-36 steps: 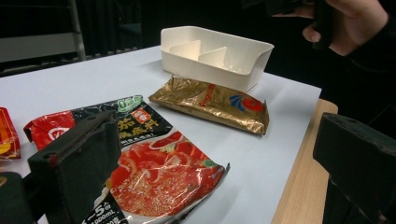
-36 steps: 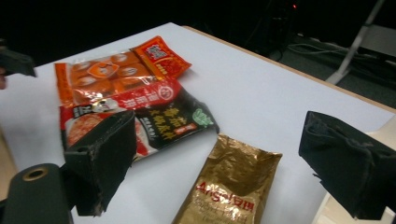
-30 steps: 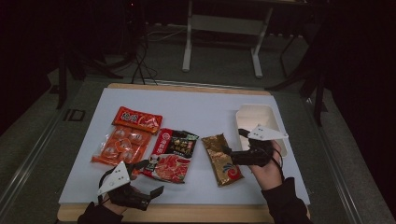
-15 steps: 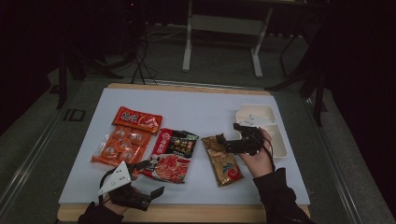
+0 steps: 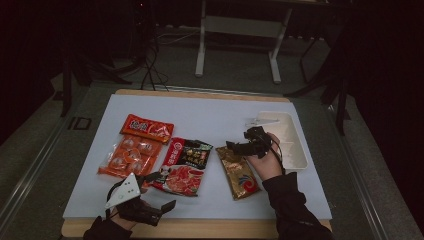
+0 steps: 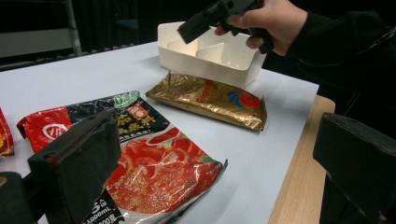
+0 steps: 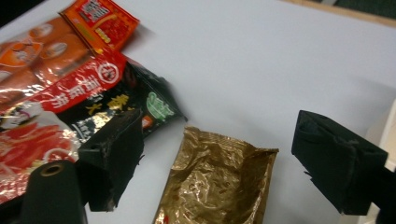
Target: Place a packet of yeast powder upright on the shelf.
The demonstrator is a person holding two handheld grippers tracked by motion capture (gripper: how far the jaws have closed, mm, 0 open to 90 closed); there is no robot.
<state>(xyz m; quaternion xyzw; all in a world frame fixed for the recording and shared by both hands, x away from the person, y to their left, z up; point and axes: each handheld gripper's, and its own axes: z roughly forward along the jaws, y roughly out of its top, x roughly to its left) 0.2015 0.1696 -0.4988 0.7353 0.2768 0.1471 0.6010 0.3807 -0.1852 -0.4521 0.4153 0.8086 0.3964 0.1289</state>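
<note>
A gold foil packet (image 5: 239,172) (image 7: 215,182) lies on the white mat right of centre. My right gripper (image 5: 234,146) (image 7: 219,154) hovers over its far end, tilted down. Its jaws stand wide and have just been closing slightly; the packet's top edge lies below the gap, untouched. A red and black soup-base packet (image 5: 185,165) (image 6: 140,154) lies left of it. My left gripper (image 5: 161,191) (image 6: 219,177) rests open near the table's front edge, with that packet's near corner at its jaws. The left gripper view shows the right hand above the gold packet (image 6: 210,100).
A white divided tray (image 5: 292,145) (image 6: 210,53) stands at the right, just behind the right hand. An orange packet of round pieces (image 5: 129,156) and a small red-orange sachet (image 5: 147,128) lie at the left. The wooden table edge (image 5: 200,229) runs along the front.
The right hand has moved left and slightly down, from beside the tray to over the gold packet's far end. The left gripper has stayed put.
</note>
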